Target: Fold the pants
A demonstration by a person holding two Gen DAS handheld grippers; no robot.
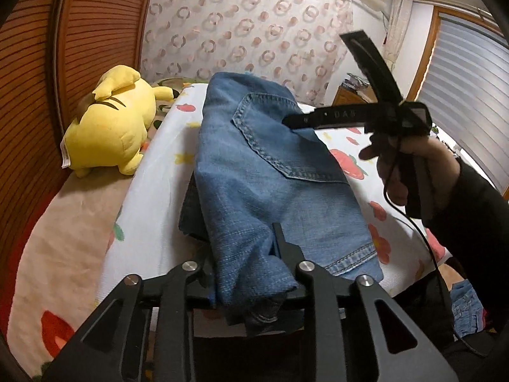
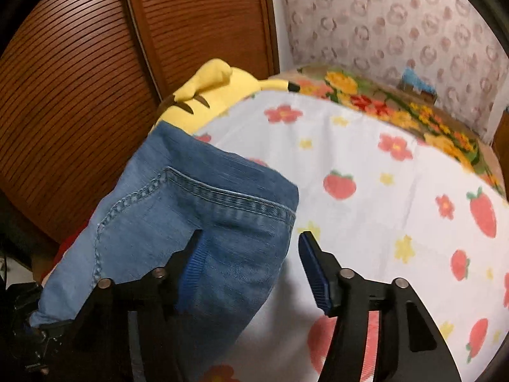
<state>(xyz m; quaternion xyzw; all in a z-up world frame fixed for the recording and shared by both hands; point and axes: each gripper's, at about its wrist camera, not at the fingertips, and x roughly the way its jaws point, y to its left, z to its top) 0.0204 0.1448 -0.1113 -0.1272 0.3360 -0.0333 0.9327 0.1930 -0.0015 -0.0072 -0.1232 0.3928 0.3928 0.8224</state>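
Jeans (image 1: 254, 172) lie folded on the flowered sheet (image 1: 152, 191), long axis running away from me toward the wallpapered wall. My left gripper (image 1: 245, 254) sits at the near end with denim bunched between its fingers; looks clamped on that fold. My right gripper (image 2: 251, 242) is spread wide, holding nothing, above the far pocket corner, right finger (image 2: 313, 256) off the edge. Left is nearer.
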